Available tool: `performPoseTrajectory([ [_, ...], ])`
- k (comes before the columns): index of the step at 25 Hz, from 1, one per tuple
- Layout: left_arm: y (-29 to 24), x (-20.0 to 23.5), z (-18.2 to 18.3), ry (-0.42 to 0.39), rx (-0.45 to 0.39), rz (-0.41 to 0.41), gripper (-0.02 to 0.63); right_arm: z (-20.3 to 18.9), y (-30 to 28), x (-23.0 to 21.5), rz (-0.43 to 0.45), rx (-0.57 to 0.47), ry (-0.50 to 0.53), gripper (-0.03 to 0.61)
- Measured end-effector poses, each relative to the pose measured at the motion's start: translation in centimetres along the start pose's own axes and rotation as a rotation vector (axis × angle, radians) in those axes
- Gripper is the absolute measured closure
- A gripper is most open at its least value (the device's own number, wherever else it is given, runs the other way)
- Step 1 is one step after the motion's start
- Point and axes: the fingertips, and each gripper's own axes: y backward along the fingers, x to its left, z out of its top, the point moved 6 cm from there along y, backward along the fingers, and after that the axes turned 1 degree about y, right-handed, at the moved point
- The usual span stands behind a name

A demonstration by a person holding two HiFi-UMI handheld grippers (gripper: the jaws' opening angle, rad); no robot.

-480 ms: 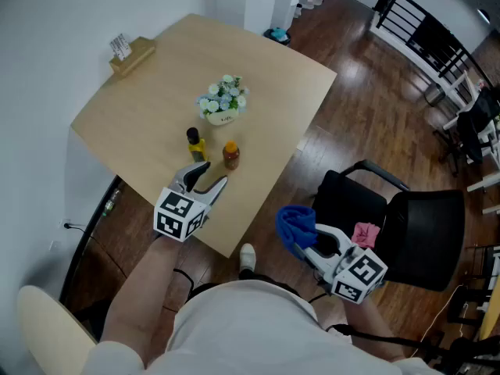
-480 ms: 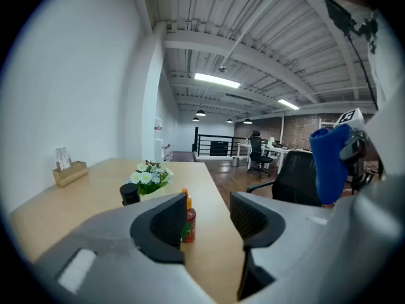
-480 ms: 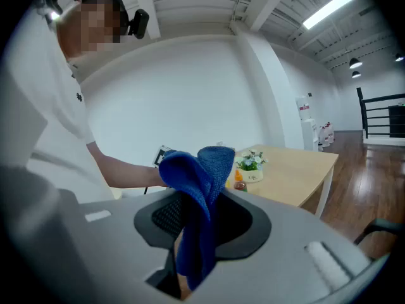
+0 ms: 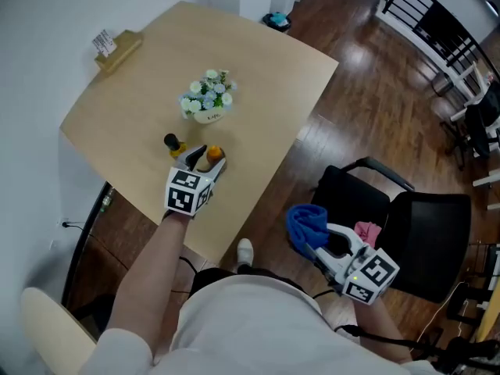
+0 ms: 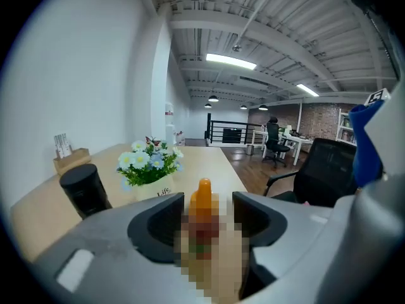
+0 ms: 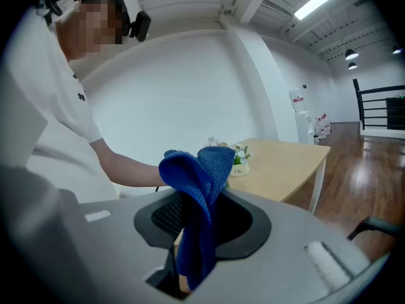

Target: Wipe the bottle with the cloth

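Table [image 4: 258, 76], chair [image 4: 426, 233], two grippers, cloth [image 4: 306, 223], bottle [image 4: 213, 154].
Upper left: table; lower right: chair. At centre, the left gripper [image 4: 207, 159] holds its jaws spread either side of the orange-capped bottle, which stands on the table. At lower right, the right gripper [image 4: 316, 244] pinches the blue cloth.
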Motion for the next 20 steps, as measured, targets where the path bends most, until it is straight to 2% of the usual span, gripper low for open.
performPoseTrajectory([
  [8, -2.9, 0.7, -1.3, 0.022, 0.033, 0.043, 0.365, -0.3, 0.6, -2.1, -0.022, 0.013, -0.031, 0.462],
  [11, -3.2, 0.6, -1.2, 0.025, 0.007, 0.057, 0.445, -0.4, 0.6, -2.6, -0.026, 0.019, -0.036, 0.46],
  [17, -3.0, 0.4, -1.0, 0.022, 0.016, 0.053, 0.453, -0.5, 0.4, -3.1, -0.023, 0.013, -0.042, 0.461],
  [20, -2.0, -0.1, -0.4, 0.031, 0.002, 0.015, 0.453, -0.5, -0.2, -3.3, -0.014, 0.004, -0.044, 0.462],
])
